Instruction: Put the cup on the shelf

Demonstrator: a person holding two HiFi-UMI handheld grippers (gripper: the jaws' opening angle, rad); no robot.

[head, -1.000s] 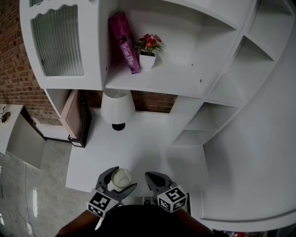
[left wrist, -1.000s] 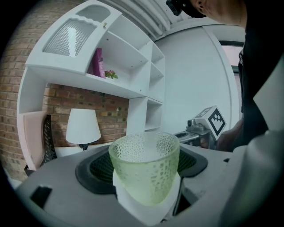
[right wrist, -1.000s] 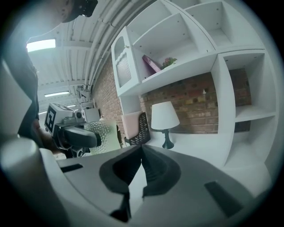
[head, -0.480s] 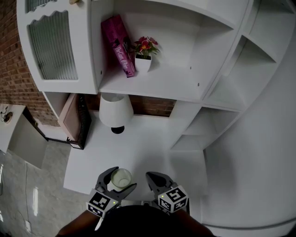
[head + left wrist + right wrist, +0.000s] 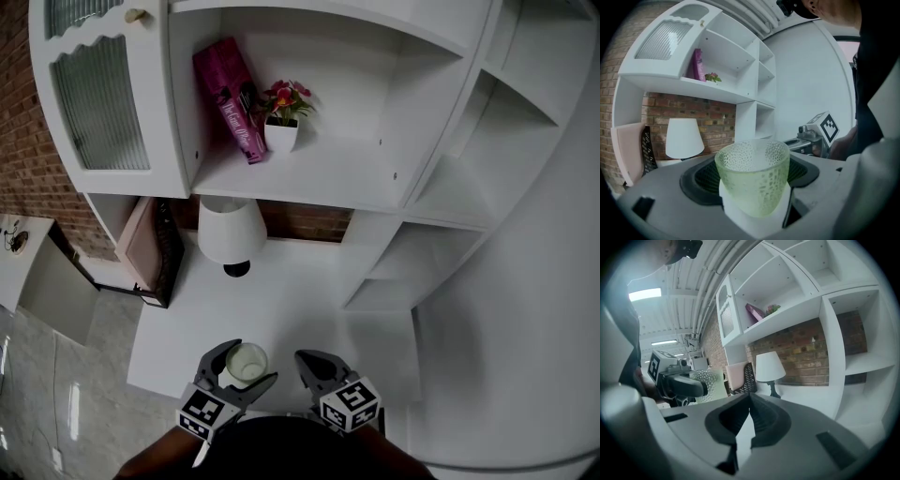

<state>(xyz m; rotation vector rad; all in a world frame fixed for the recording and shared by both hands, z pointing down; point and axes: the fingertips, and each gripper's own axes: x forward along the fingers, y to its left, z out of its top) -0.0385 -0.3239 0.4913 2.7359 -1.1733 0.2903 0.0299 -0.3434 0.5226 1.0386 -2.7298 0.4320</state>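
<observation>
Clearly the carrying step is in hand: the left gripper (image 5: 247, 363) pinches the green cup (image 5: 752, 176) upright above the desk's (image 5: 300, 300) near edge, and the right gripper (image 5: 750, 404) beside it is pressed together on nothing. A lamp (image 5: 230, 230) stands at the far edge. Next, I judge, the cup must rise to the shelf (image 5: 323, 178), clear of the book (image 5: 230, 98) and flower pot (image 5: 281, 136).

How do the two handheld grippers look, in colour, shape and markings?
Both look alike. The left gripper and the right gripper have grey bodies and two curved jaws lined with black ribbed pads. Each carries a cube, left and right, with black-and-white square markers. No cables show. The person wears dark clothing.
</observation>
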